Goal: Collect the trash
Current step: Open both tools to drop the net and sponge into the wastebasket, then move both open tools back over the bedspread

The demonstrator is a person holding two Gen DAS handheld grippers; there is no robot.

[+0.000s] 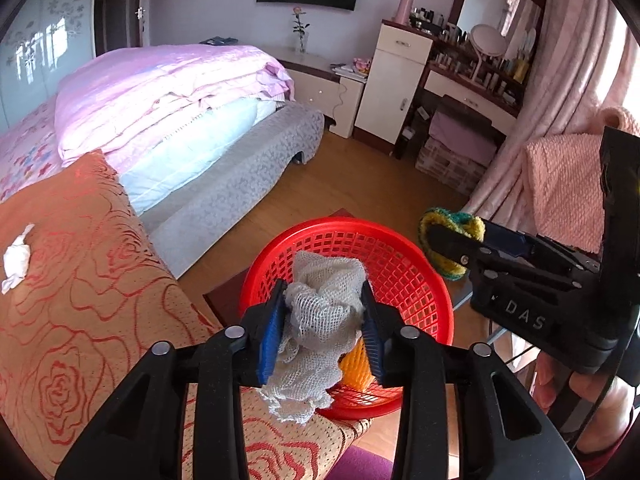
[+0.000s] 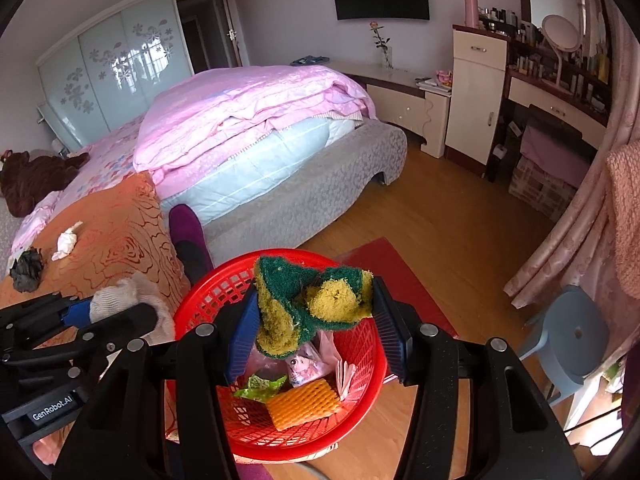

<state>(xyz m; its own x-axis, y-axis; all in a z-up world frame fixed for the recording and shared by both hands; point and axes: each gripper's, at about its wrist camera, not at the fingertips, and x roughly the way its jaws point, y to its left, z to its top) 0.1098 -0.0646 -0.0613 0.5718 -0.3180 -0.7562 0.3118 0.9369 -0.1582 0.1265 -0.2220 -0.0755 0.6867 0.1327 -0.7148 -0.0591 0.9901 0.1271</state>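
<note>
Basket: red mesh basket [image 2: 362,364] stands on the floor beside the orange rose-patterned cover [image 1: 80,300]; inside lie an orange foam net [image 2: 303,402], a green wrapper [image 2: 260,386] and a small doll-face packet [image 2: 301,364].
Left gripper: the left gripper [image 1: 325,330] has its blue pads pressed against a wad of white gauze cloth [image 1: 320,320], held above the basket's near rim at 6 o'clock.
Right gripper: the right gripper [image 2: 314,332] pinches a crumpled yellow-green scouring sponge [image 2: 312,304] over the basket's far rim, at 12 o'clock.
Loose trash: a white tissue [image 1: 16,258] lies on the cover, at 9 o'clock from the basket; a dark crumpled lump [image 2: 27,270] sits near it.
Surroundings: bed with pink quilt [image 2: 248,120] at 11 o'clock; blue stool [image 2: 576,336] at 3 o'clock.
</note>
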